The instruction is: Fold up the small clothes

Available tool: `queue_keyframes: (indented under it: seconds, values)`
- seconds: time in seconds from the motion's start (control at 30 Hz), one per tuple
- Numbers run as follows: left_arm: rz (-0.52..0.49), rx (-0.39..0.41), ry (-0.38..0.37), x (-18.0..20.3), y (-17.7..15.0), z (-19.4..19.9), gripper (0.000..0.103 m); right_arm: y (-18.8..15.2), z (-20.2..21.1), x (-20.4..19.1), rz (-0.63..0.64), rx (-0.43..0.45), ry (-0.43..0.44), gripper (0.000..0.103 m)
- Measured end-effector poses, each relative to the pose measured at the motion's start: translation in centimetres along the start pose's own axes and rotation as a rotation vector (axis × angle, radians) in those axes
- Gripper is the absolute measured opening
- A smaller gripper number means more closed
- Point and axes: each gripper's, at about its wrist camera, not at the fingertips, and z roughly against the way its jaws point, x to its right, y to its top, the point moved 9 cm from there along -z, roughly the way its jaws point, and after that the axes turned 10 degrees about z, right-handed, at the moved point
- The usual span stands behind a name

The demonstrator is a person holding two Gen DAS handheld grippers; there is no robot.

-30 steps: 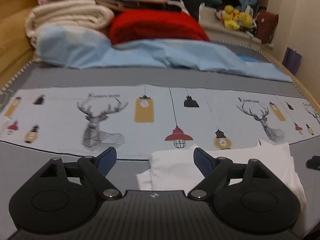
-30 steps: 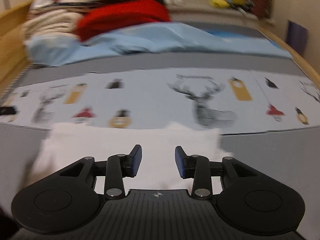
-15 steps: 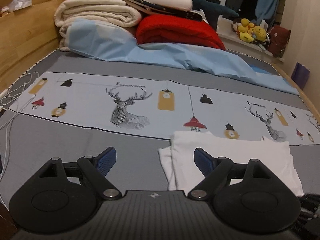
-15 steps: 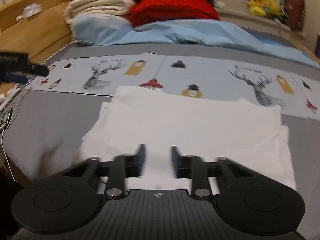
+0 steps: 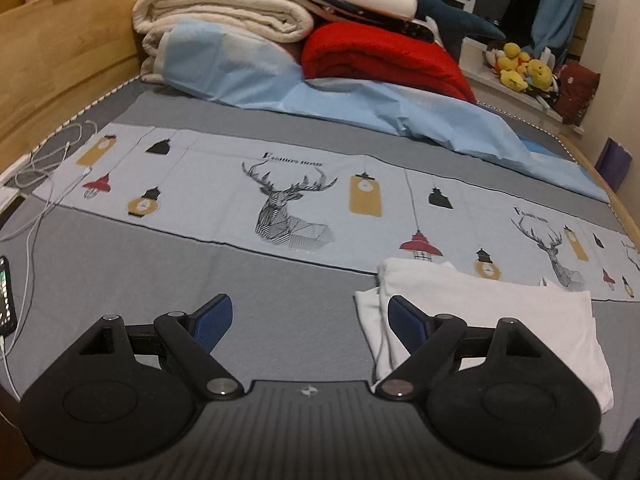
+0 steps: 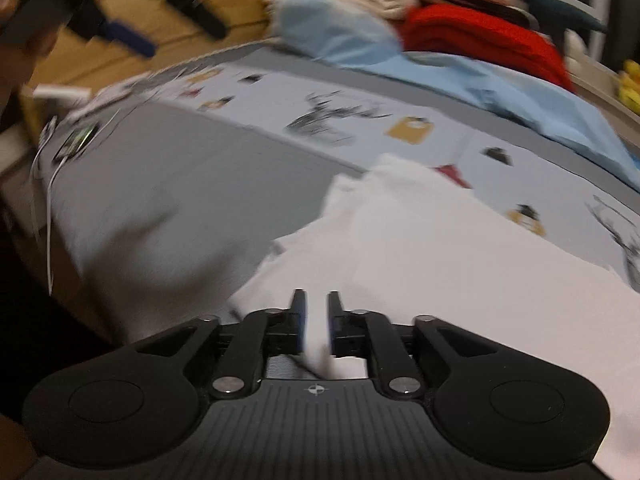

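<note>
White garment (image 5: 488, 320) folded flat on bed (image 5: 280, 300), near its front edge. Left gripper (image 5: 308, 320) spread wide, empty, right finger over cloth's left edge. Blurred right view only: right gripper (image 6: 316, 322) narrowed, pinching garment's near hem.

bed: gray cover (image 5: 120, 264) with deer picture (image 5: 292, 212) in the middle | 12 o'clock: red blanket (image 5: 380, 56), blue sheet (image 5: 360, 108), cream blankets (image 5: 228, 12) | 2 o'clock: yellow toys (image 5: 520, 68) | 9 o'clock: white cables (image 5: 44, 172), phone (image 5: 6, 300)
</note>
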Motion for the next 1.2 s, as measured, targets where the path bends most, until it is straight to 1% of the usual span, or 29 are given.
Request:
queue_keyframes:
  seconds: [0.03, 0.07, 0.13, 0.2, 0.33, 0.43, 0.5, 0.53, 0.57, 0.6, 0.63, 0.67, 0.77, 0.8, 0.83, 0.93, 0.97, 1.07, 1.13, 1.17, 1.2]
  values:
    - [0.008, -0.002, 0.001, -0.3, 0.1, 0.0, 0.089, 0.1, -0.5, -0.6, 0.022, -0.001, 0.008, 0.025]
    - [0.017, -0.002, 0.003, -0.6, 0.1, 0.0, 0.089, 0.1, -1.0, -1.2, 0.042, -0.001, 0.016, 0.027]
    - [0.031, -0.003, 0.006, -1.2, 0.2, 0.0, 0.089, 0.1, -1.8, -2.2, 0.074, -0.006, 0.036, 0.028]
    - [0.043, -0.008, 0.008, -1.7, 0.3, -0.1, 0.089, 0.1, -2.8, -3.1, 0.104, -0.013, 0.049, 0.031]
    - [0.051, -0.023, 0.01, -2.2, 0.4, -0.4, 0.089, -0.2, -4.9, -4.5, 0.142, -0.044, 0.076, 0.054]
    - [0.049, -0.031, 0.011, -2.1, 0.3, -0.6, 0.089, -0.5, -6.6, -5.1, 0.162, -0.073, 0.071, 0.056]
    - [0.041, -0.04, 0.012, -2.0, 0.2, -1.0, 0.089, -0.3, -7.1, -5.0, 0.168, -0.063, 0.059, 0.056]
    - [0.038, -0.045, 0.01, -1.9, 0.2, -1.2, 0.089, -0.1, -7.3, -4.9, 0.159, -0.064, 0.062, 0.05]
    - [0.036, -0.055, 0.008, -1.8, 0.2, -1.5, 0.089, 0.2, -7.4, -4.7, 0.145, -0.064, 0.062, 0.037]
    - [0.037, -0.068, 0.007, -1.7, 0.1, -1.9, 0.089, 0.3, -7.5, -4.5, 0.137, -0.066, 0.061, 0.031]
    - [0.039, -0.085, 0.004, -1.5, 0.0, -2.3, 0.089, 0.5, -7.5, -4.3, 0.129, -0.07, 0.061, 0.017]
    - [0.044, -0.102, -0.003, -1.4, -0.2, -2.7, 0.089, 0.6, -7.3, -3.9, 0.115, -0.071, 0.062, 0.014]
    - [0.086, -0.205, -0.064, -0.7, -1.0, -4.4, 0.089, 1.6, -5.9, -2.7, 0.026, -0.035, 0.088, 0.012]
    - [0.115, -0.251, -0.094, -0.4, -1.4, -5.1, 0.09, 2.0, -5.2, -2.3, 0.007, -0.014, 0.086, 0.012]
    - [0.142, -0.283, -0.113, -0.2, -1.7, -5.6, 0.094, 2.5, -4.5, -1.9, -0.008, 0.007, 0.084, 0.012]
    - [0.225, -0.38, -0.176, 0.7, -2.5, -7.3, 0.098, 3.5, -2.3, -0.7, -0.066, 0.056, 0.094, 0.011]
    - [0.252, -0.405, -0.194, 1.1, -2.9, -7.9, 0.103, 3.6, -1.7, -0.3, -0.08, 0.068, 0.097, 0.01]
    - [0.308, -0.503, -0.216, 2.2, -4.3, -10.1, 0.103, 4.0, -0.1, 1.1, -0.125, 0.098, 0.108, 0.009]
    - [0.344, -0.54, -0.274, 3.5, -4.7, -11.4, 0.103, 4.1, 0.7, 1.9, -0.154, 0.112, 0.12, 0.009]
    - [0.353, -0.565, -0.293, 4.2, -5.2, -12.3, 0.103, 4.1, 1.1, 2.2, -0.163, 0.117, 0.123, 0.009]
    - [0.36, -0.589, -0.296, 4.6, -5.6, -13.1, 0.103, 4.0, 1.4, 2.5, -0.167, 0.121, 0.125, 0.009]
